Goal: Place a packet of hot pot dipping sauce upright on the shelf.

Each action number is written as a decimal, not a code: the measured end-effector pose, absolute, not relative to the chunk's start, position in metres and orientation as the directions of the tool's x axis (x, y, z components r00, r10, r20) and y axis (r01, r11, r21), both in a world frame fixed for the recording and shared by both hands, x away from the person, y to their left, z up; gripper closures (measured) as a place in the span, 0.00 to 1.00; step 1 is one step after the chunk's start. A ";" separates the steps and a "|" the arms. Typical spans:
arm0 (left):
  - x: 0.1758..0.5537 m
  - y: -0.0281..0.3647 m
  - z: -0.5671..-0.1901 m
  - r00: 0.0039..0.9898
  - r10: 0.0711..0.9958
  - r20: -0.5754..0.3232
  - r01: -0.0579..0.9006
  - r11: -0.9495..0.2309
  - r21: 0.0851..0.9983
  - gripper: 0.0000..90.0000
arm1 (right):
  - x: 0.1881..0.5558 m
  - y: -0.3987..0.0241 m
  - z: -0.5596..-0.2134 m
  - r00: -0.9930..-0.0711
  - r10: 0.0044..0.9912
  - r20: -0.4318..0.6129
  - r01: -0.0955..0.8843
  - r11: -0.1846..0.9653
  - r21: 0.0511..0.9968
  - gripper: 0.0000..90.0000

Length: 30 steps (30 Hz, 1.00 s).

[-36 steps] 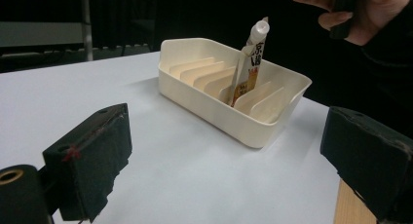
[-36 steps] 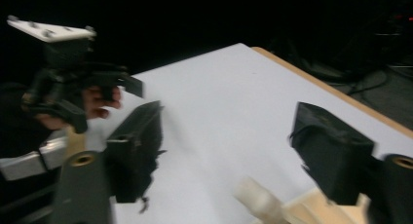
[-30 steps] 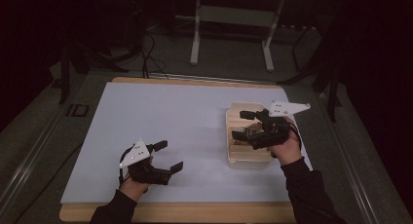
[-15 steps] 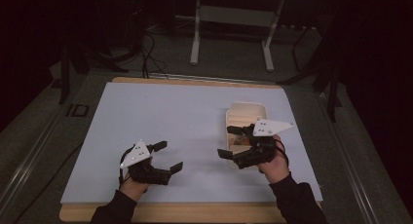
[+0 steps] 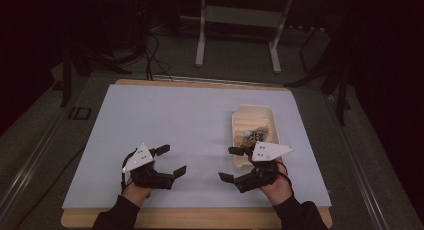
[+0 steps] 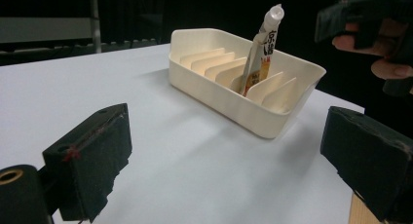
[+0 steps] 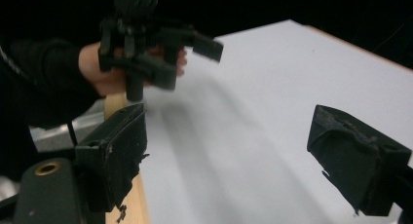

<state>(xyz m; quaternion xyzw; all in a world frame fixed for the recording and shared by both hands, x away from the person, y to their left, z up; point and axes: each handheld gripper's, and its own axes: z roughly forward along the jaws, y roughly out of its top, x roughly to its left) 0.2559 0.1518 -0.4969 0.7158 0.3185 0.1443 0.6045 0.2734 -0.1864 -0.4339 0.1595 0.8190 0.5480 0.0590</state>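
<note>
Over the last second the right tongs have drawn back from above the cream slotted tray to the near edge of the desk, where they sit just beside the tray's near end with jaws wide apart and nothing between them; the left tongs have not shifted, and rest equally wide open and empty, well apart from the tray. The sachet stands in the tray, so the withdrawal reads as a placement just completed and both tongs returning to rest. The high view gives the layout but shows the sachet as no more than a dark patch among the dividers. The left gripper view resolves it: a printed tube-like sachet leaning upright between two dividers near the tray's closer end, ahead of and slightly right of the left tongs. The right gripper view looks across the bare desk between its own open jaws toward the other hand's tongs, blurred.
</note>
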 end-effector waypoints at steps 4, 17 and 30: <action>0.256 0.152 -0.497 0.757 0.629 -0.176 0.279 -0.068 0.958 0.06 | 0.268 -0.188 -0.441 -0.942 0.328 0.072 0.199 0.371 0.907 0.16; 0.255 0.152 -0.497 0.760 0.626 -0.172 0.275 -0.070 0.959 0.06 | 0.258 -0.197 -0.465 -0.945 0.320 0.067 0.204 0.418 0.885 0.16; 0.254 0.150 -0.497 0.763 0.624 -0.169 0.274 -0.076 0.959 0.06 | 0.256 -0.206 -0.476 -0.931 0.348 0.112 0.261 0.418 0.870 0.17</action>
